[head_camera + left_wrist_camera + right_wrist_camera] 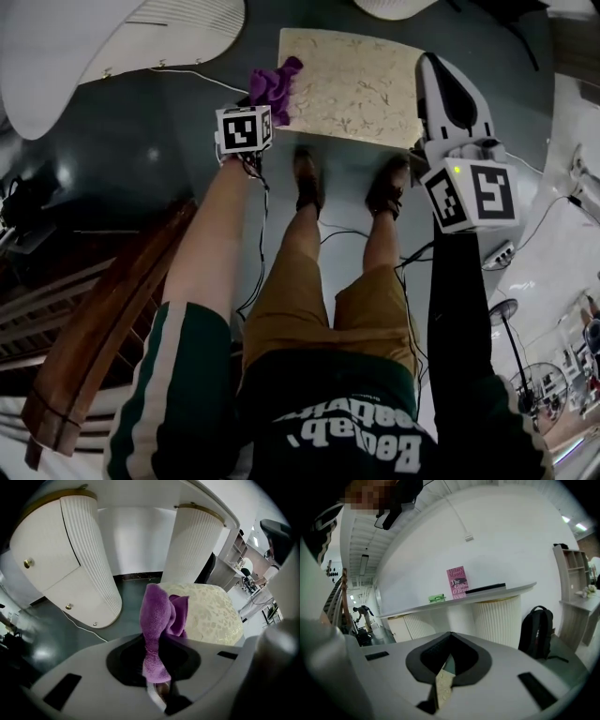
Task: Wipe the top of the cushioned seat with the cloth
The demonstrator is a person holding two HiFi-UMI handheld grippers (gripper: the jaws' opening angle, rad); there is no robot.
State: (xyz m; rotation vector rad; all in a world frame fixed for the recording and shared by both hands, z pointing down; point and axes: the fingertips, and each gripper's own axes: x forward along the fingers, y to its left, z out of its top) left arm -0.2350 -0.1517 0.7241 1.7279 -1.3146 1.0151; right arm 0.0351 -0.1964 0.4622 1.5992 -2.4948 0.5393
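**One cloth held at the seat's edge, second gripper empty**

There are two grippers, one cloth and one seat. The left gripper has its jaws closed tight on the lower end of the purple cloth. The rest of the cloth stands up bunched in front of the jaws. In the head view the cloth lies over the left edge of the cushioned seat, near its far corner; I cannot tell if it presses on the top. The seat is cream with a fine leaf pattern and stands on the dark floor.

The right gripper is over the right edge of the seat. Its jaws are together and nothing is between them.

The person's two shoes stand just before the seat's near edge. In the right gripper view, one pink book and one green object are on a white counter, and one black backpack leans below it.
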